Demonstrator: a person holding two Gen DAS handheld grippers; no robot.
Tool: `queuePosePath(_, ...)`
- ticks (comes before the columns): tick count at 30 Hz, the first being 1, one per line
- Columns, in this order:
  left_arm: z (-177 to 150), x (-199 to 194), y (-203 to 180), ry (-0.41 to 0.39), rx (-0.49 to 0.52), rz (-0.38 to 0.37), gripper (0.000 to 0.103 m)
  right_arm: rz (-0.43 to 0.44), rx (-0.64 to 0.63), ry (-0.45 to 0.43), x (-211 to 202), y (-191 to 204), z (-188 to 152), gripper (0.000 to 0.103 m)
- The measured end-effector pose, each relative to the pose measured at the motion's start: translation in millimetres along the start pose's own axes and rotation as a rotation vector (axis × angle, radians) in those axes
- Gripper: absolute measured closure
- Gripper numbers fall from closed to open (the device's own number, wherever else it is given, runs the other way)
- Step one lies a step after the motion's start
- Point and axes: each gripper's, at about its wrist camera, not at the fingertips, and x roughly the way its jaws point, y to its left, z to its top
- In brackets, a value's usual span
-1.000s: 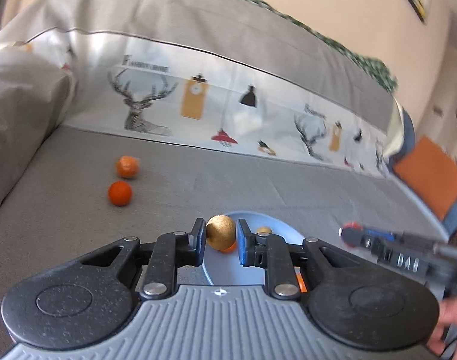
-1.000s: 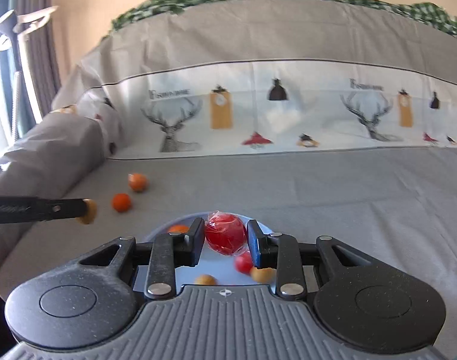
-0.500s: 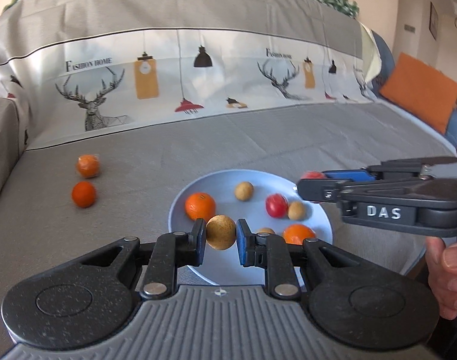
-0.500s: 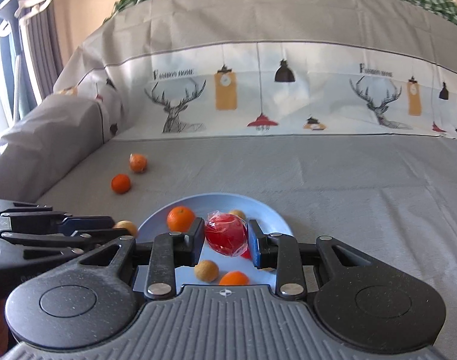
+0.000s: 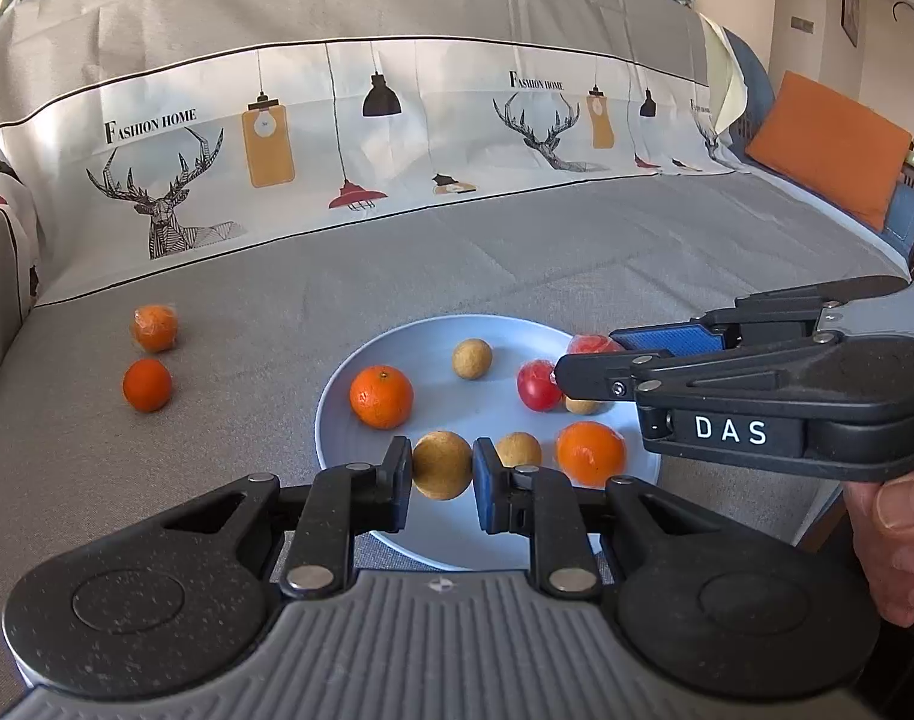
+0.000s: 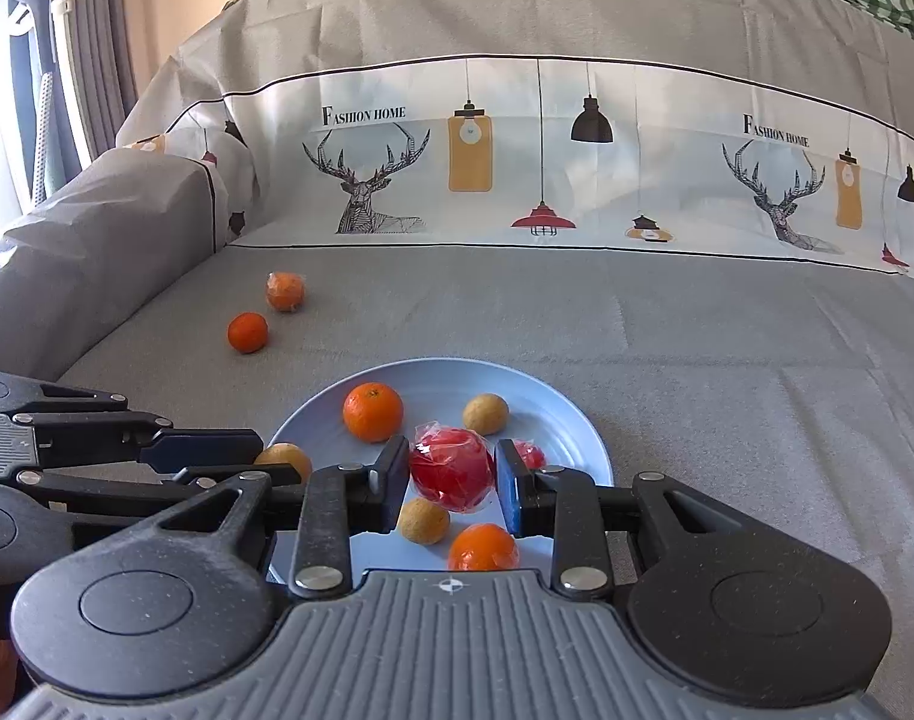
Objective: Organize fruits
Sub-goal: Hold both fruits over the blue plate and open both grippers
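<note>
Tan round fruit (image 5: 441,465), lower centre of the left wrist view: clamped in the left claw (image 5: 442,473) above the near rim of the blue plate (image 5: 420,354). Red wrapped fruit (image 6: 452,468), centre of the right wrist view: clamped in the right claw (image 6: 450,483) over the same plate. Plate holds oranges, tan fruits and a red one; two oranges (image 5: 147,384) lie at left on the grey sofa cover (image 5: 577,264).
</note>
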Motion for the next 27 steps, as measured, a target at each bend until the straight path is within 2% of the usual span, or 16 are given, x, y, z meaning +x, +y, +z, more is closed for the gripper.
queuePosePath(27, -1.1, 2.7, -5.0, 0.001, 0.012, -0.003, 0.080, 0.008, -0.034, 0.012, 2.8, 4.6, -0.9, 0.071)
